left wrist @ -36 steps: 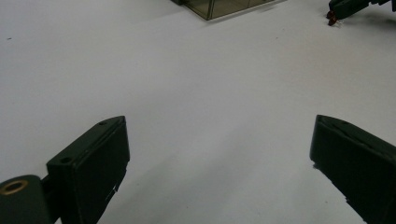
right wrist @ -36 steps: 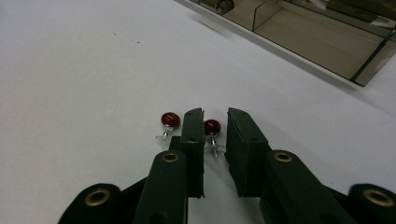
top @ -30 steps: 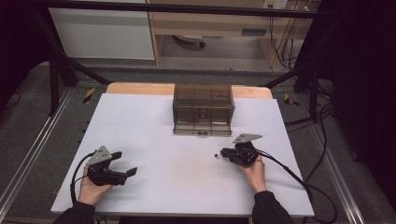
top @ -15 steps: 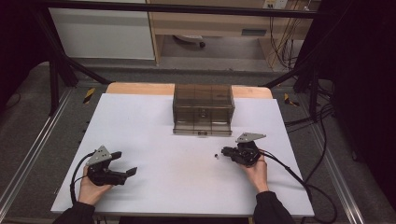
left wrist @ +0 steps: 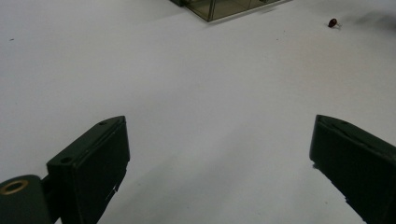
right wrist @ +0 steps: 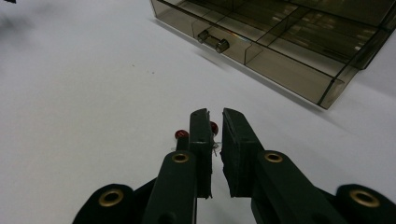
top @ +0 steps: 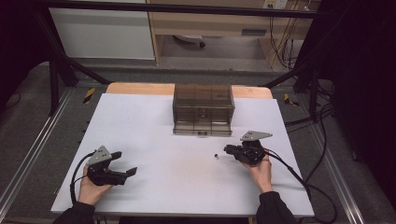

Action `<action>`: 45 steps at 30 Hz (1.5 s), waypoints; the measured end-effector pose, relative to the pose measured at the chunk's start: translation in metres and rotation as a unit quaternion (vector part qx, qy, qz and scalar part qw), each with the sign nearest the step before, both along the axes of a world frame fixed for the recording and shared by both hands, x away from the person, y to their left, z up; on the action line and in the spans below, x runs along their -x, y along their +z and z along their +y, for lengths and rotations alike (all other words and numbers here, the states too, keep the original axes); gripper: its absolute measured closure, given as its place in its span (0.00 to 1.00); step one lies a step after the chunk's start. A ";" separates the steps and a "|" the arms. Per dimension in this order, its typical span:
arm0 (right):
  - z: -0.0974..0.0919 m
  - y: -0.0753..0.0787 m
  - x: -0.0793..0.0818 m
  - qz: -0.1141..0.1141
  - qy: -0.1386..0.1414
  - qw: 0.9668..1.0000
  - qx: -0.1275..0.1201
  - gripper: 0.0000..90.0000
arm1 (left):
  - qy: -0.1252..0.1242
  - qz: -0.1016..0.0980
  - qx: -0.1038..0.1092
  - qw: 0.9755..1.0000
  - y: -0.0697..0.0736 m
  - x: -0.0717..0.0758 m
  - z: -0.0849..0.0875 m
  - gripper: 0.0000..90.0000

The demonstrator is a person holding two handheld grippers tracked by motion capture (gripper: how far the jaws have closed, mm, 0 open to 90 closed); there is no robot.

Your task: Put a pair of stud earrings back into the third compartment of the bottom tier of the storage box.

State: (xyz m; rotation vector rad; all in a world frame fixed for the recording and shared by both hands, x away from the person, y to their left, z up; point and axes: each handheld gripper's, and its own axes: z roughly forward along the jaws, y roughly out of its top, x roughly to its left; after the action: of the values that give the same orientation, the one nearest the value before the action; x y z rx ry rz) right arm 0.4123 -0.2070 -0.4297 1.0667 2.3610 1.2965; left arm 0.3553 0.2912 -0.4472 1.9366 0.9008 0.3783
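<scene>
A tiny dark red bead on thin wire legs lies on the white table, just left of my right gripper. In the right gripper view the right gripper hovers low over red bead parts that peek out on both sides of its left jaw. A thin wire shows in the narrow slit between the jaws, which are shut. I cannot tell whether the wire is pinched. My left gripper rests at the near left, open and holding nothing. Far off sits the bead.
A smoky clear drawer box stands at the middle back of the table, its drawer pulled out with divided compartments and a small handle. Cables trail from both grippers toward the table's near edge. Black frame posts flank the table.
My right gripper has drifted slightly to the right. The left gripper and the drawer box have not moved.
</scene>
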 end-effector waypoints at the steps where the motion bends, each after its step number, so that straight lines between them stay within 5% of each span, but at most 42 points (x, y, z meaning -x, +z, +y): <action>1: 0.000 0.001 0.000 0.001 -0.001 1.000 0.000 0.92 | 0.000 0.000 0.000 1.000 0.000 0.000 0.000 0.05; 21: 0.010 0.022 -0.012 -0.007 -0.003 1.000 0.001 0.92 | -0.001 0.001 -0.001 1.000 0.000 0.000 0.000 0.05; 45: 0.024 0.026 -0.055 -0.002 -0.032 0.999 0.016 0.92 | -0.002 0.003 -0.003 1.000 -0.001 -0.001 0.000 0.05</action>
State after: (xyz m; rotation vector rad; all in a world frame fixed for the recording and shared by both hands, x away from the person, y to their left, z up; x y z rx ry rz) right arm 0.4674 -0.1826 -0.4037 1.1197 2.3158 1.2332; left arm 0.3559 0.2907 -0.4483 1.9446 0.9011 0.3733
